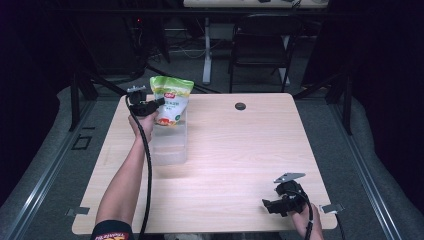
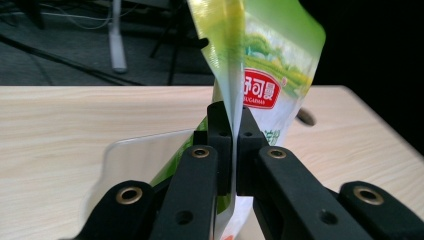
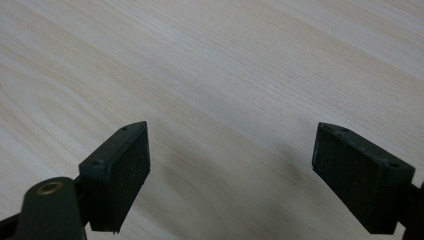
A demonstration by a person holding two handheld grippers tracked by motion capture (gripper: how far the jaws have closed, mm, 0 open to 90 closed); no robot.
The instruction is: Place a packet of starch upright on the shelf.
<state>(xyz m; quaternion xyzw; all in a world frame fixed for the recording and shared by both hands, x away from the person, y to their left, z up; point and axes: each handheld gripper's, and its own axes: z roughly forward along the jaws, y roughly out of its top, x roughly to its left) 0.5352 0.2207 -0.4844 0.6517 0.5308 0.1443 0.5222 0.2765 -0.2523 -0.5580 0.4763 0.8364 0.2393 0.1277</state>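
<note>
The left hand-held gripper (image 1: 159,102) pinches the side seam of the green-and-white snack pouch (image 1: 171,100) at the far left of the worktop (image 1: 240,150), jaws closed flat on the film so the pouch hangs upright with its bottom in the mouth of the clear plastic bin (image 1: 169,142), probably to lower it in. The right hand-held gripper (image 3: 232,175) idles at the near right corner, jaws spread wide over bare wood, well apart from the bin; a black chair (image 1: 261,42) stands beyond the far edge, and nothing blocks the pouch's path.

Upper left of the frame: the pouch (image 1: 171,101) stands in the bin (image 1: 169,145) on the bench (image 1: 240,150); right tool (image 1: 272,206) at lower right.
</note>
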